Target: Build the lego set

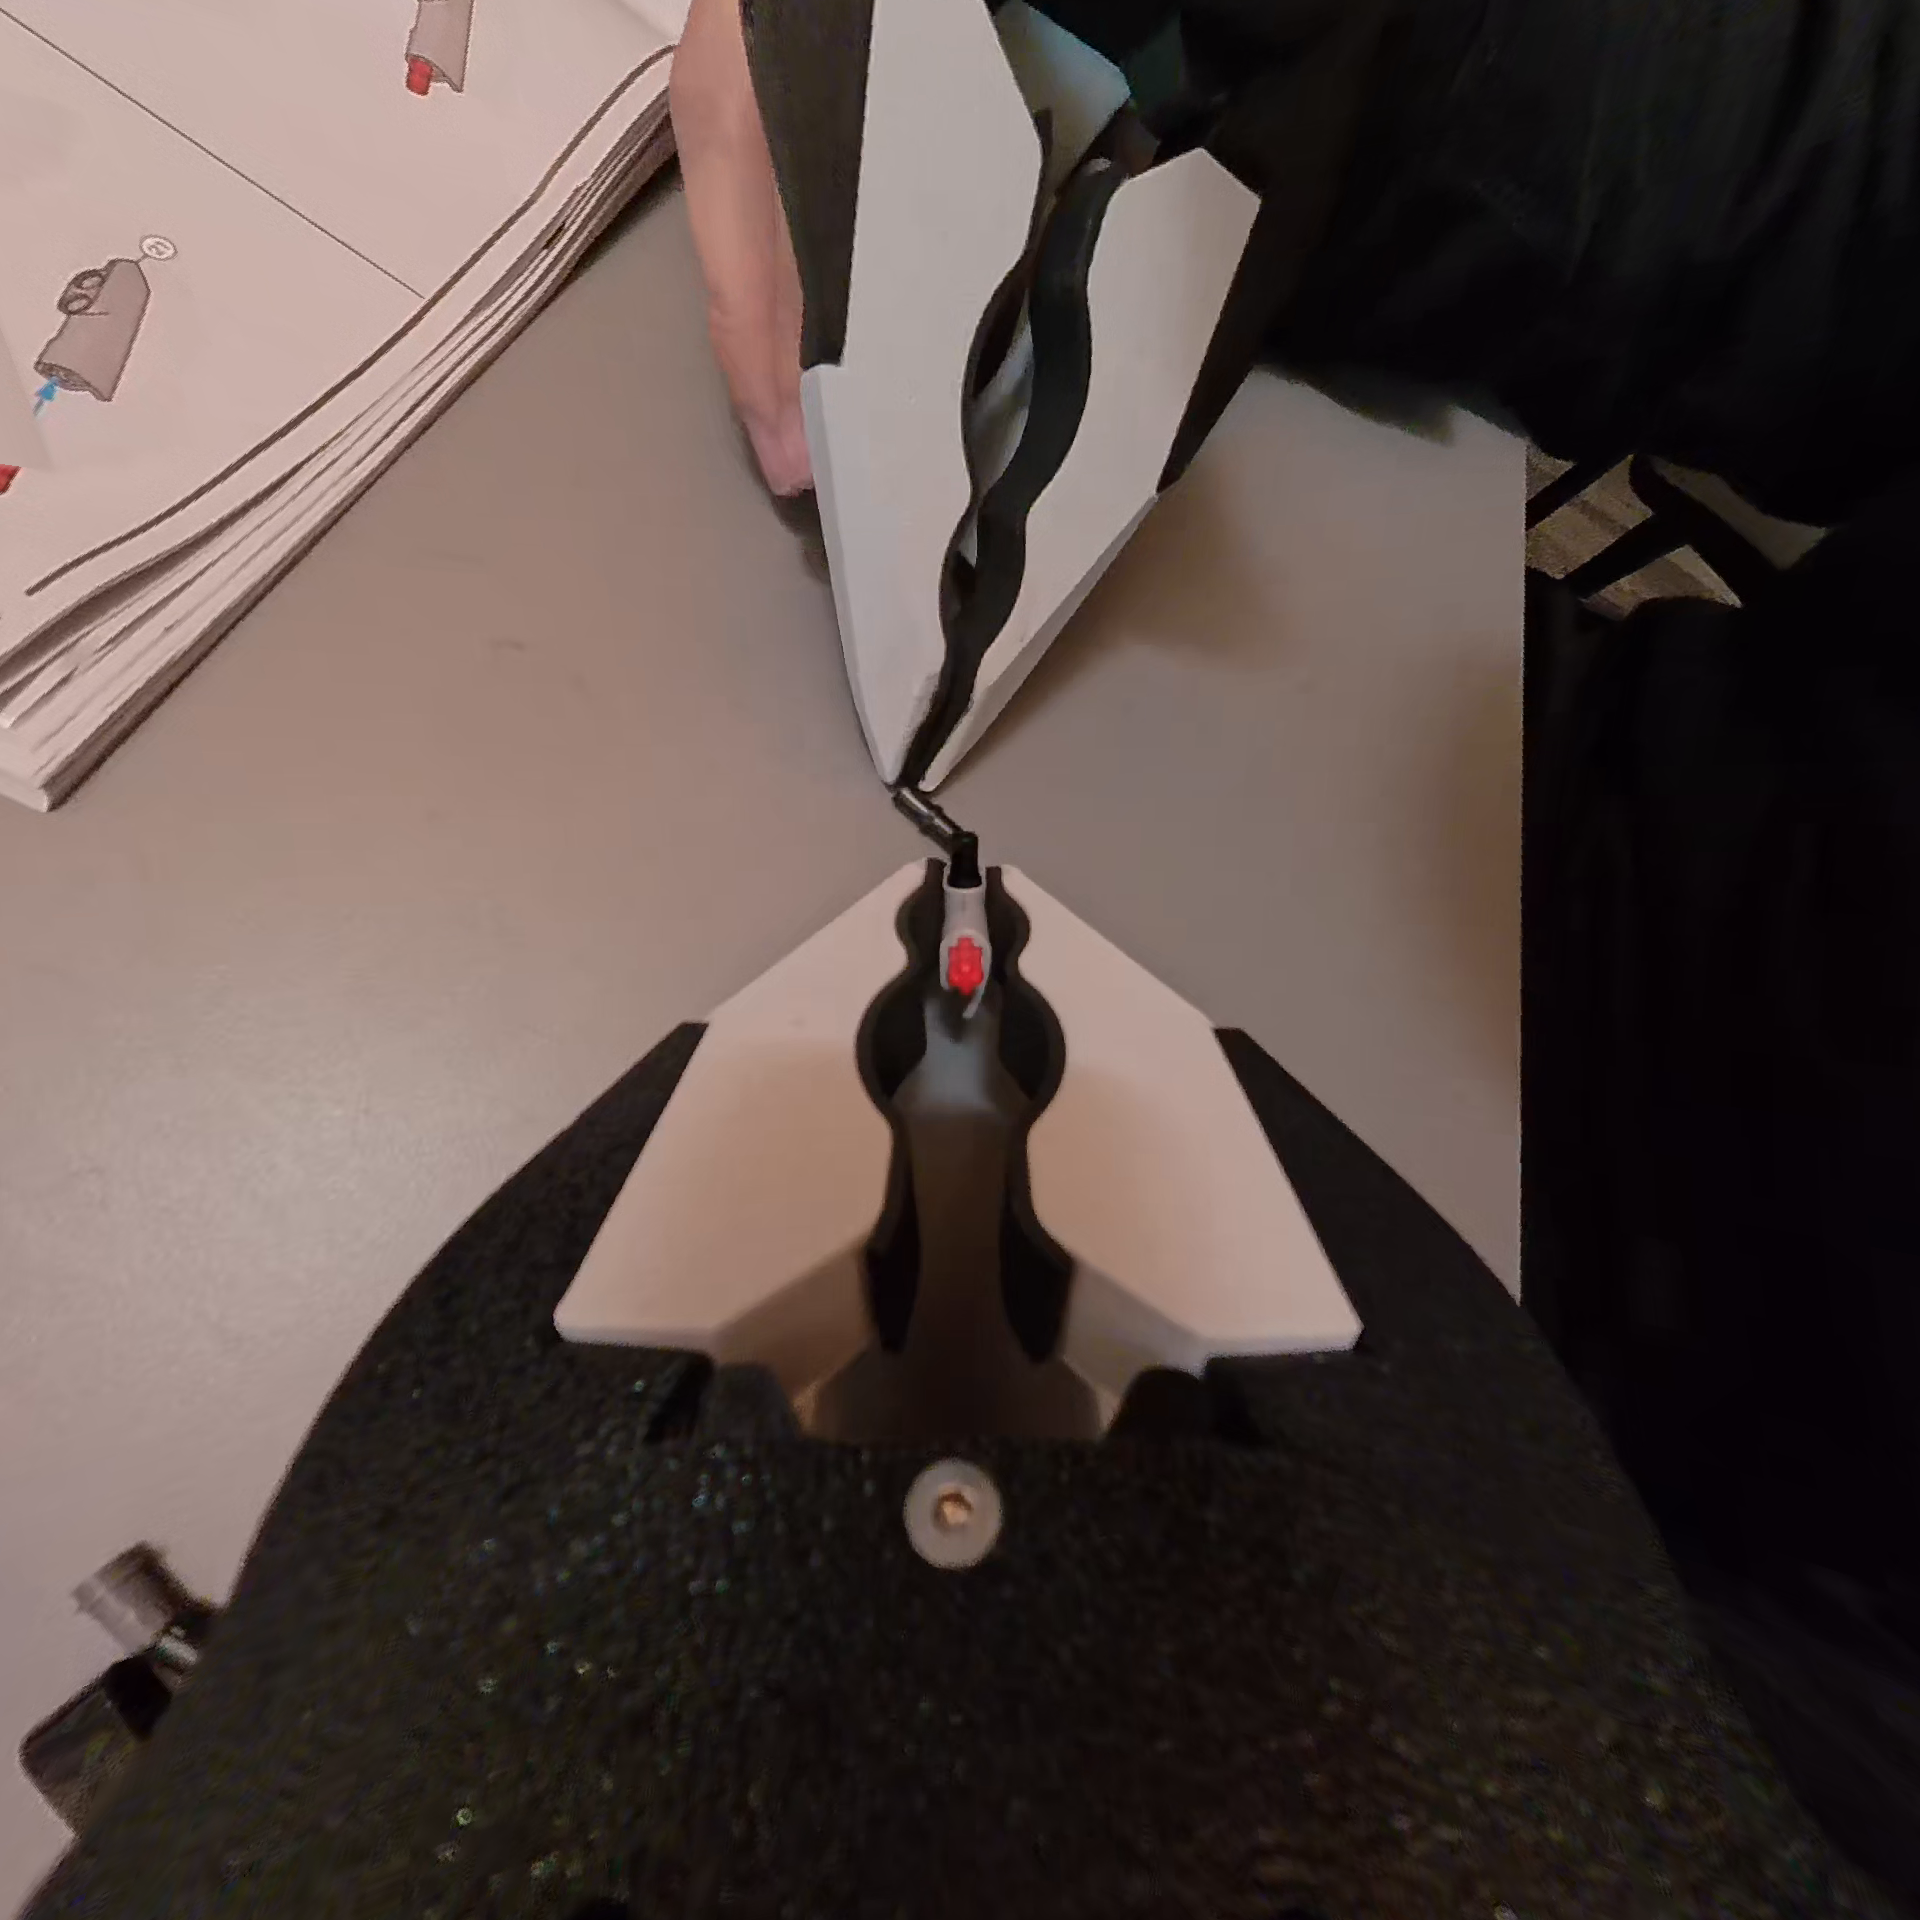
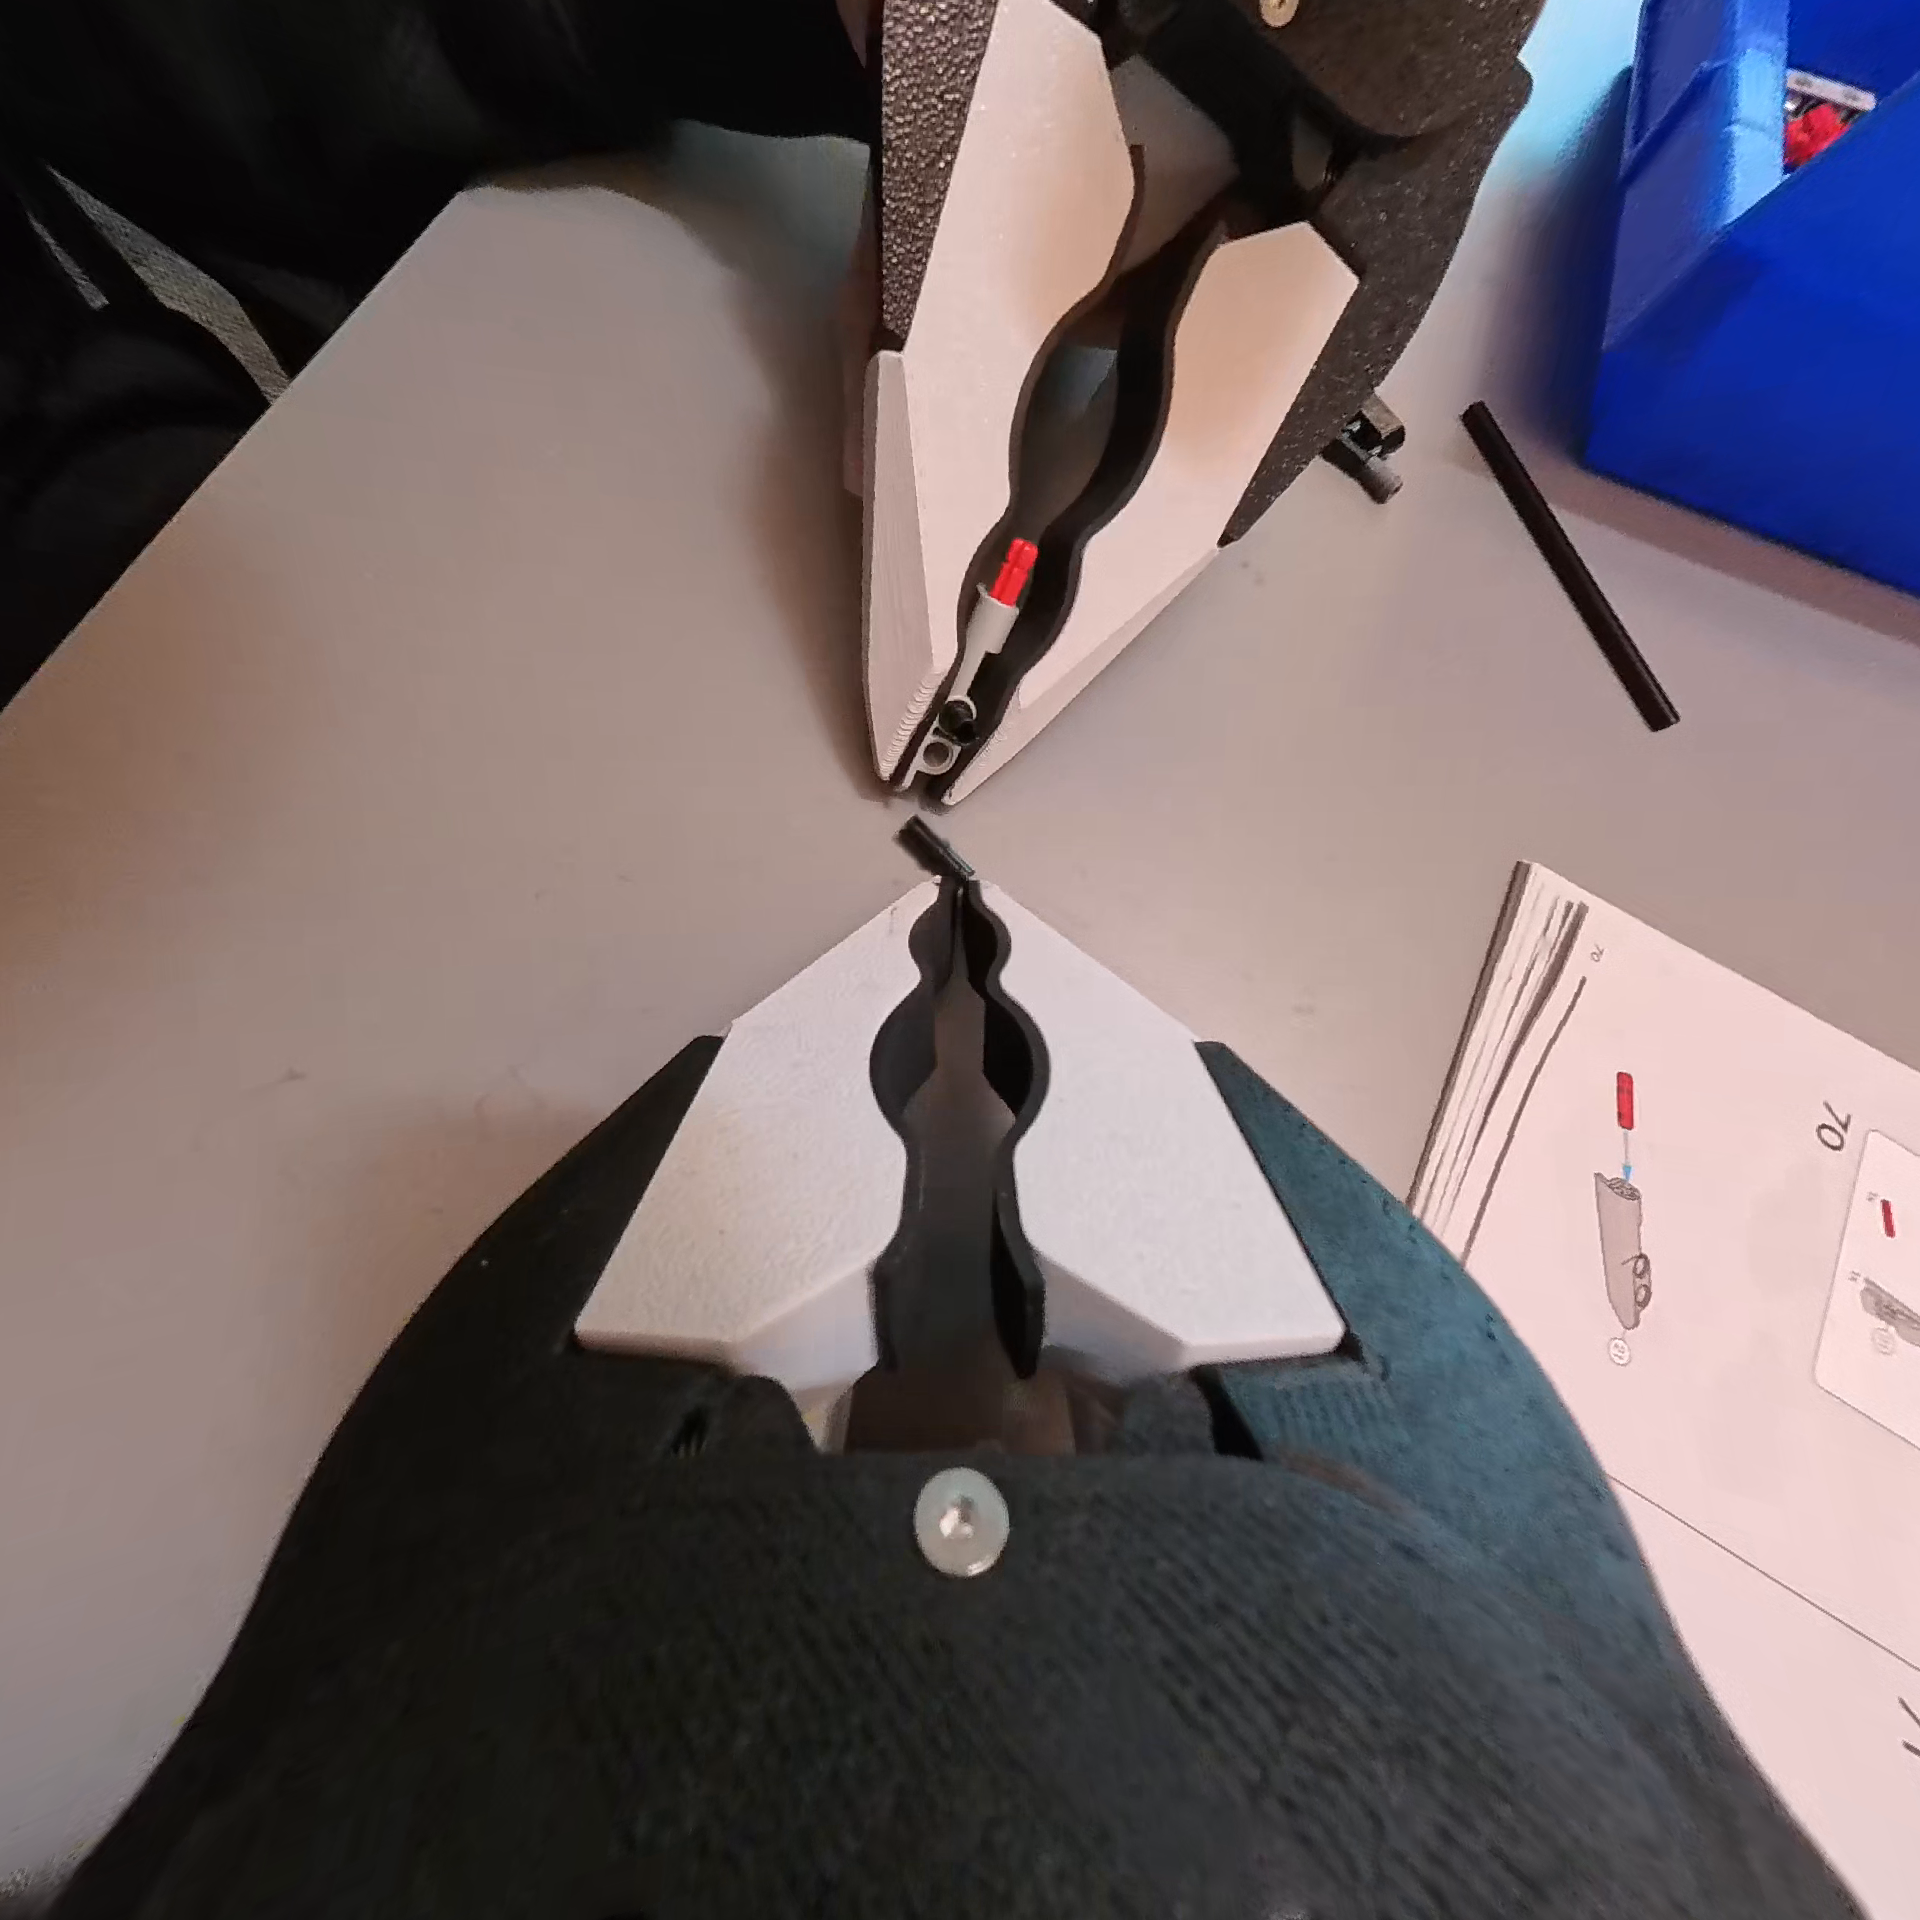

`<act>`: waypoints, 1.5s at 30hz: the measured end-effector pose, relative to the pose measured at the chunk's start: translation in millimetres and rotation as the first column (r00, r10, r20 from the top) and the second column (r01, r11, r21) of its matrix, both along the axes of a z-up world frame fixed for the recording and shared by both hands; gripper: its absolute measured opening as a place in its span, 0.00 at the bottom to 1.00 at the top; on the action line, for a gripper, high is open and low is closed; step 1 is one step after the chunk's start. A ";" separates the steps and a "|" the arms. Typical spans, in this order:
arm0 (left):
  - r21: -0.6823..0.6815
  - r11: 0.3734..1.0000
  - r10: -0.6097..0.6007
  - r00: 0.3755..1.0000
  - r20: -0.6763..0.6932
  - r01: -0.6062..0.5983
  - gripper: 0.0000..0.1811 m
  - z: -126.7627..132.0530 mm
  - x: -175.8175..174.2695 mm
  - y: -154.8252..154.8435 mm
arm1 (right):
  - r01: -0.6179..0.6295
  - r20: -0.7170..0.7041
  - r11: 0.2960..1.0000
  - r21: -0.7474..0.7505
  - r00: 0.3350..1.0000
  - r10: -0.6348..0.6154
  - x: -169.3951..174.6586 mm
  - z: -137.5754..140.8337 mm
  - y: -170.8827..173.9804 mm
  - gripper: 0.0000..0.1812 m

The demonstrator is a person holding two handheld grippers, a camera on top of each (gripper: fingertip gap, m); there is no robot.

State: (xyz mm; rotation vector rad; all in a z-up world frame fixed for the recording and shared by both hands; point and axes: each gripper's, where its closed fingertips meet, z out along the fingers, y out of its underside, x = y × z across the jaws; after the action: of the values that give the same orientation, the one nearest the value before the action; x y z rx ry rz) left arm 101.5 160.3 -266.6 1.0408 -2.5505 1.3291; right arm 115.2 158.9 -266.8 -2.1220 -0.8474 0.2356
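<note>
My left gripper [image 1: 961, 878] is shut on a light grey lego connector [image 1: 962, 920] with a red axle [image 1: 965, 961] set in it. In the right wrist view it [image 2: 930, 777] comes in from the top, showing the connector [image 2: 982, 634], the red axle [image 2: 1013, 571] and the connector's end holes, one filled with black. My right gripper [image 2: 956, 891] is shut on a small black pin [image 2: 935, 847] at its fingertips. The pin's free end points at the connector's end, just short of it. In the left wrist view the right gripper [image 1: 909, 781] and pin [image 1: 928, 812] meet my left fingertips tip to tip.
An open instruction booklet [image 1: 260, 260] [image 2: 1714, 1247] lies on the pale table [image 1: 416, 935]. A blue parts bin [image 2: 1766, 312], a long black axle [image 2: 1569, 566] and a small black part [image 2: 1371, 447] lie beyond the left gripper. The table edge [image 1: 1522, 831] runs close by. A hand [image 1: 738, 312] holds the right gripper. Less than 4 cm separates the two grippers' tips.
</note>
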 end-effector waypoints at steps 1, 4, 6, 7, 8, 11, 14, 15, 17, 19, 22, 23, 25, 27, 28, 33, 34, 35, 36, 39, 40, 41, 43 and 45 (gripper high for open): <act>0.001 1.000 0.000 1.000 0.001 0.000 0.03 0.0 -0.1 0.0 | -0.003 0.005 1.000 0.005 1.000 0.003 0.2 0.1 0.3 0.00; 0.001 1.000 -0.001 1.000 0.003 0.001 0.03 0.0 -0.2 -0.1 | -0.011 0.056 0.998 0.066 0.998 0.007 6.3 2.4 5.1 0.09; 0.000 1.000 -0.004 1.000 0.002 0.004 0.03 0.2 -0.6 -0.1 | -0.064 0.044 0.997 0.047 0.997 0.062 2.5 1.7 1.2 0.06; 0.000 1.000 -0.005 1.000 0.002 0.005 0.03 0.2 -0.9 0.0 | -0.080 0.039 0.996 0.044 0.996 0.078 1.7 1.6 0.8 0.06; -0.001 1.000 -0.006 1.000 0.002 0.006 0.03 0.1 -1.0 0.0 | -0.090 0.043 0.995 0.052 0.995 0.088 1.8 1.9 1.6 0.07; -0.002 1.000 -0.006 1.000 0.000 0.006 0.03 0.2 -1.0 0.1 | -0.122 0.046 0.991 0.052 0.992 0.120 -2.0 1.4 1.0 0.06; -0.001 1.000 -0.006 1.000 0.001 0.006 0.03 0.2 -1.1 0.1 | -0.120 0.018 0.993 0.019 0.993 0.120 -4.8 0.3 -1.4 0.02; -0.002 1.000 -0.007 1.000 0.001 0.007 0.03 0.2 -1.1 0.1 | -0.120 0.023 0.992 0.024 0.993 0.119 -4.8 0.4 -1.3 0.02; -0.004 1.000 -0.007 1.000 -0.001 0.007 0.03 0.3 -1.2 0.1 | -0.119 0.028 0.993 0.028 0.993 0.118 -4.9 0.2 -1.0 0.02; -0.003 1.000 -0.010 1.000 0.000 0.010 0.03 0.2 -1.6 0.2 | -0.120 0.027 0.992 0.027 0.993 0.119 -5.4 0.0 -0.6 0.02; -0.002 1.000 -0.011 1.000 -0.001 0.011 0.03 0.1 -1.9 0.5 | -0.119 0.030 0.993 0.029 0.993 0.118 -5.5 -0.2 -0.2 0.02; 0.000 1.000 -0.011 1.000 0.001 0.011 0.03 0.0 -1.8 0.5 | -0.119 0.036 0.992 0.035 0.992 0.118 -5.5 -0.3 -0.2 0.02; 0.005 1.000 -0.016 1.000 0.007 0.016 0.03 -0.2 -2.1 0.5 | -0.118 0.050 0.992 0.045 0.992 0.116 -5.7 -0.1 -0.1 0.01; 0.008 1.000 -0.017 1.000 0.009 0.017 0.03 -0.2 -2.3 0.6 | -0.093 0.083 0.993 0.073 0.993 0.086 -5.0 0.3 2.5 0.01; 0.010 1.000 -0.019 1.000 0.011 0.019 0.03 -0.3 -2.6 0.8 | -0.082 0.093 0.993 0.081 0.993 0.074 -5.1 0.5 2.5 0.01; 0.033 0.998 -0.054 0.997 0.050 0.052 0.03 -0.1 -5.6 0.0 | -0.090 0.087 0.993 0.079 0.993 0.083 -7.5 0.7 -0.6 0.01; 0.037 0.998 -0.056 0.997 0.056 0.054 0.03 -0.2 -5.7 -0.1 | -0.089 0.082 0.993 0.074 0.993 0.083 -7.4 0.5 -0.5 0.01; 0.041 0.998 -0.056 0.997 0.062 0.053 0.03 -0.3 -5.5 0.2 | -0.089 0.081 0.993 0.072 0.993 0.083 -7.4 0.5 -0.5 0.01; 0.048 0.997 -0.058 0.996 0.070 0.055 0.02 -0.4 -5.4 0.6 | -0.090 0.084 0.993 0.075 0.993 0.084 -7.5 0.5 -0.7 0.01; 0.078 0.995 -0.077 0.991 0.108 0.069 0.03 -1.2 -7.3 2.1 | -0.088 0.091 0.993 0.083 0.993 0.080 -7.4 0.8 -0.5 0.01; 0.085 0.994 -0.080 0.990 0.118 0.070 0.03 -1.3 -7.6 2.6 | -0.086 0.090 0.993 0.081 0.993 0.079 -7.3 0.7 -0.5 0.01; 0.088 0.994 -0.080 0.989 0.122 0.069 0.03 -1.3 -7.6 2.8 | -0.085 0.088 0.993 0.079 0.993 0.078 -7.2 0.7 -0.4 0.01; 0.089 0.994 -0.080 0.989 0.124 0.069 0.02 -1.4 -7.7 2.7 | -0.075 0.082 0.994 0.075 0.994 0.069 -6.4 0.8 0.2 0.01; 0.097 0.993 -0.082 0.988 0.130 0.070 0.02 -1.5 -7.7 2.8 | -0.059 0.082 0.995 0.076 0.995 0.053 -5.4 1.1 1.1 0.01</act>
State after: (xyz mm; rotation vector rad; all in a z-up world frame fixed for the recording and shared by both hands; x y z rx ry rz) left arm 93.8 163.1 -268.1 0.8858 -2.7431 1.3167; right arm 109.8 159.9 -265.7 -2.0478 -0.9486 0.1453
